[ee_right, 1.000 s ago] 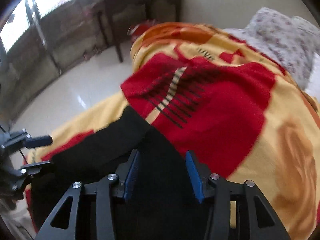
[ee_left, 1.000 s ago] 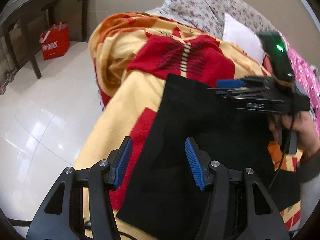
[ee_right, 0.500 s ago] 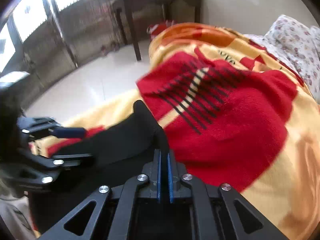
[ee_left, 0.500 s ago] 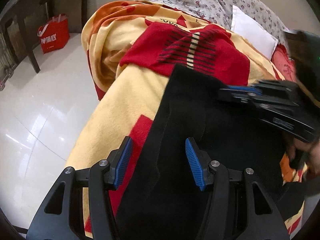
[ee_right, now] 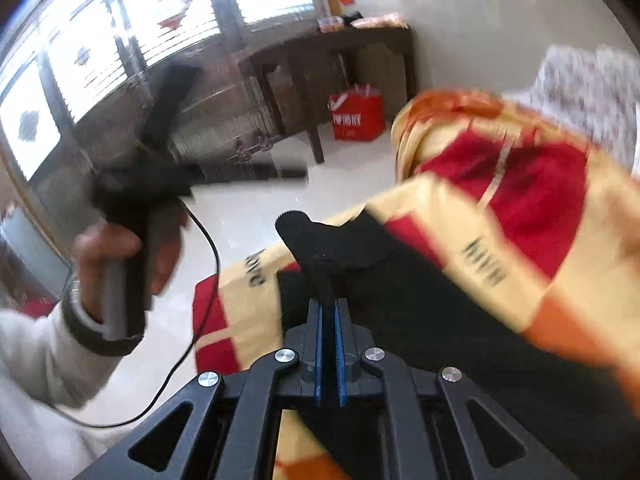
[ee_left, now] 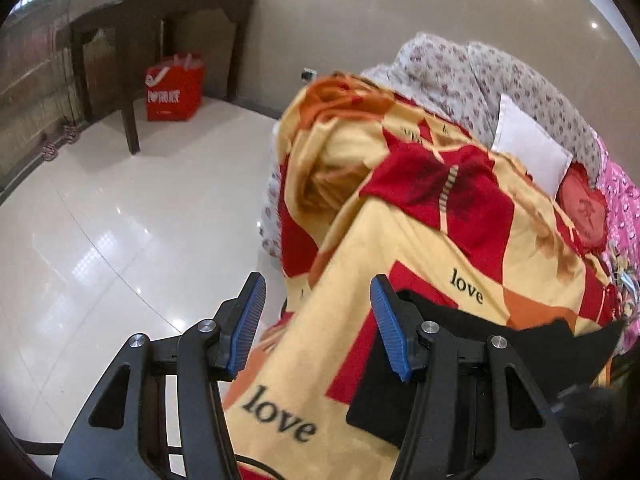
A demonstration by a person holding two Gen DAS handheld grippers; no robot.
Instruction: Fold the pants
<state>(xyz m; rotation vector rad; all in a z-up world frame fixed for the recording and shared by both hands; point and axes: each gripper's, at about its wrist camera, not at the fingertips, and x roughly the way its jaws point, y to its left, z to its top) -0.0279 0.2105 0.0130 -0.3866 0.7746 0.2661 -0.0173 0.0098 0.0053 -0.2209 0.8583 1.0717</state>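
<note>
The black pants (ee_left: 500, 356) lie on a yellow, red and orange "love" blanket (ee_left: 420, 232) on the bed. In the left wrist view they sit low and right, partly behind the right finger. My left gripper (ee_left: 316, 320) is open and empty, above the bed's left edge, apart from the pants. My right gripper (ee_right: 330, 316) is shut on a bunched edge of the pants (ee_right: 336, 244) and holds it lifted off the blanket. The rest of the pants (ee_right: 460, 352) trails to the right. The left gripper's body (ee_right: 160, 152) shows blurred in a hand at the left.
White tiled floor (ee_left: 100, 240) lies left of the bed. A dark wooden table (ee_left: 160, 20) and a red bag (ee_left: 174, 88) stand by the wall. Floral pillows (ee_left: 480, 76) and a white cushion (ee_left: 528, 152) lie at the bed's head. A cable (ee_right: 200, 320) hangs from the left gripper.
My right gripper closed on the pants' edge and pulled it up and back toward me. My left gripper drew back off the pants, staying open.
</note>
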